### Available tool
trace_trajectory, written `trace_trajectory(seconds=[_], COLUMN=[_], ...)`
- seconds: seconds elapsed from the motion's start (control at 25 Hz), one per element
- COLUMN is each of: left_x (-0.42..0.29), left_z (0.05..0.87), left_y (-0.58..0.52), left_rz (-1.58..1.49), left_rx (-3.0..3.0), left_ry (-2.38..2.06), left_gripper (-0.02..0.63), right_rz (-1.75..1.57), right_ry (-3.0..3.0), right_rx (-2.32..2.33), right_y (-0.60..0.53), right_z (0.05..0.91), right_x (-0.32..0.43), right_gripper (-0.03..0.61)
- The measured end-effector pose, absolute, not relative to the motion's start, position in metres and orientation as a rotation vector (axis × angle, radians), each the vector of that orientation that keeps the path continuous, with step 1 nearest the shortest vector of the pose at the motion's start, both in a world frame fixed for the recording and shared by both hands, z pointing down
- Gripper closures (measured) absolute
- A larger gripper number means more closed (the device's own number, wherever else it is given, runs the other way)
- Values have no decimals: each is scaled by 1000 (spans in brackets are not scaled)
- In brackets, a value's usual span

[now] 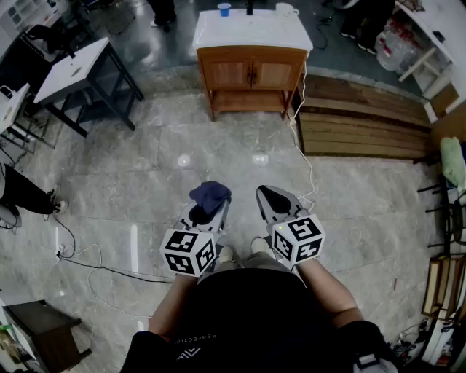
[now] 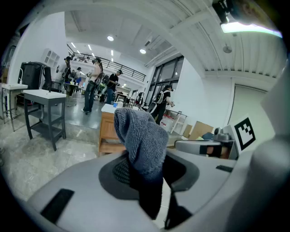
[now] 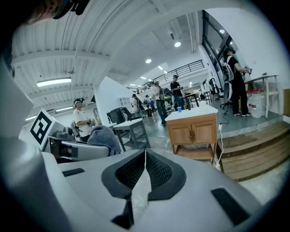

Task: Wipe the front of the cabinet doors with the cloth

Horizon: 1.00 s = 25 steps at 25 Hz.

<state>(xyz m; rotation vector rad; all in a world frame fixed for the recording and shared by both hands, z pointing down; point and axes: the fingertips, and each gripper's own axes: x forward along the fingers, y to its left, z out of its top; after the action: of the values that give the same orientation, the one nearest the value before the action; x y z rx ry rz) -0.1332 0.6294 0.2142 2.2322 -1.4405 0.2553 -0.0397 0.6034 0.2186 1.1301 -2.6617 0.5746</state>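
A wooden cabinet (image 1: 252, 74) with two doors and a white top stands several steps ahead across the floor; it also shows in the right gripper view as the cabinet (image 3: 192, 132) and partly behind the cloth in the left gripper view as the cabinet (image 2: 107, 131). My left gripper (image 1: 210, 206) is shut on a dark blue cloth (image 1: 210, 195), which bunches up above the jaws as the cloth (image 2: 141, 146). My right gripper (image 1: 271, 198) is shut and holds nothing; its jaws (image 3: 144, 174) meet with only a thin slit between them.
A grey table (image 1: 76, 73) stands at the left. Wooden steps (image 1: 364, 124) lie right of the cabinet, with a white cable (image 1: 304, 149) trailing over the marble floor. A blue cup (image 1: 224, 9) sits on the cabinet top. People stand in the background.
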Motion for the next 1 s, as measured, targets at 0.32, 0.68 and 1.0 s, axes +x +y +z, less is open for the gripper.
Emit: trace_trajectory(seconds=[0.32,0.68,1.0], left_x=[-114,-80,-71], left_z=[217,219,222], left_y=[625,603,573], left_rz=[241,243,252], left_rx=[2206,2205,2210], left_ry=[-1453,-1467,-1443], left_gripper=[483,483,483], right_rz=[641,630,714], right_ry=[-2679,-2688,-2658], right_rx=[1100,1025,1073], right_y=[597,578,550], right_z=[229,241,249], right_x=[-16,15,30], right_gripper=[538,537,537])
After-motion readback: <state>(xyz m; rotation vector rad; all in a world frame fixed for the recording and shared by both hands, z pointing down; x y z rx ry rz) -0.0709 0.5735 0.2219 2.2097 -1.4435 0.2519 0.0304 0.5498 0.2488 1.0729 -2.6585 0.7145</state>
